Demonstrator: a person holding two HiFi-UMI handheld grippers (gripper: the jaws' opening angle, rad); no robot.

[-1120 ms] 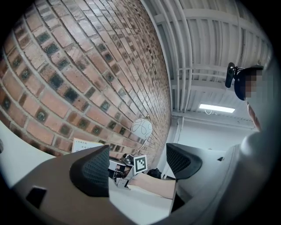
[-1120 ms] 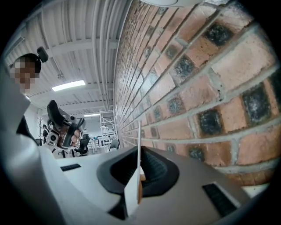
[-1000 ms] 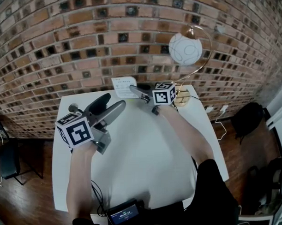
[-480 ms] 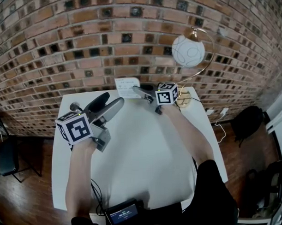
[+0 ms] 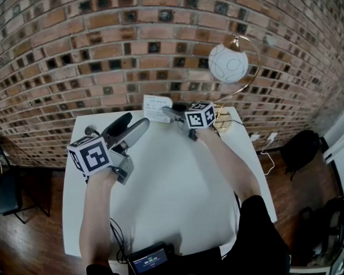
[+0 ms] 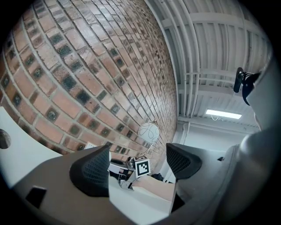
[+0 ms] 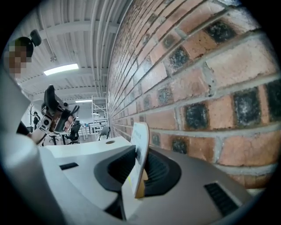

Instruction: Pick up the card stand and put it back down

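**A:** Where is the card stand sitting?

**B:** The card stand [image 5: 156, 107] is standing upright at the far edge of the white bench [image 5: 176, 185], close to the brick wall [image 5: 79, 52]. The lamp [image 5: 227, 61] is rising to its right.

**A:** Is the right gripper gripping it?

**B:** The right gripper [image 5: 169, 113] is reaching to it, and the card is sitting between the fingers [image 7: 160, 172]. They are opening, with a gap showing on one side of the card. I cannot tell whether the base is resting on the bench.

**A:** And the other one?

**B:** The left gripper [image 5: 136, 120] is hovering over the left part of the bench, well apart from the card stand and pointing toward the wall. Its fingers [image 6: 92, 169] are standing wide, with nothing between them.
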